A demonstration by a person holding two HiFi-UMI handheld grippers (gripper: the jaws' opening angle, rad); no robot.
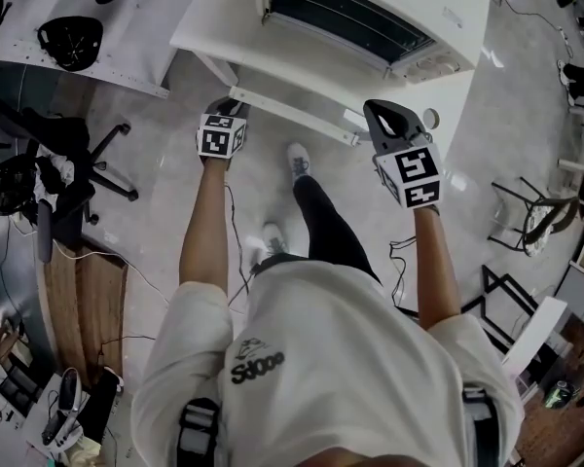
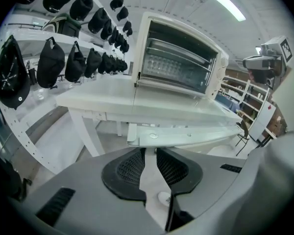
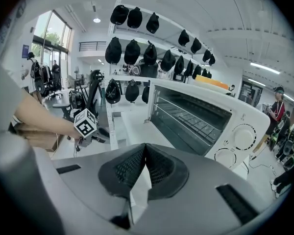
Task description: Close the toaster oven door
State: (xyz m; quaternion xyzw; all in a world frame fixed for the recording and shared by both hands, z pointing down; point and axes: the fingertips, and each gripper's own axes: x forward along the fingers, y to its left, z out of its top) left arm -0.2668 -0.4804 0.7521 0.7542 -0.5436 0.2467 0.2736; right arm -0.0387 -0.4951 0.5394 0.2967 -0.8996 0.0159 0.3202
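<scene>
Left claw, seemingly just under oven door

Pretty sure this was a lab or open-plan workspace, not anybody's kitchen. The toaster oven just sat on a plain white table, and the wall behind it was white perforated panel with rows of black caps hanging off it. There was a wheeled office chair and loose cables trailing over the floor. Long strip lights ran along the ceiling, and there were tall windows at one end. A person stood around in the back, and there was some shelving too.
</scene>
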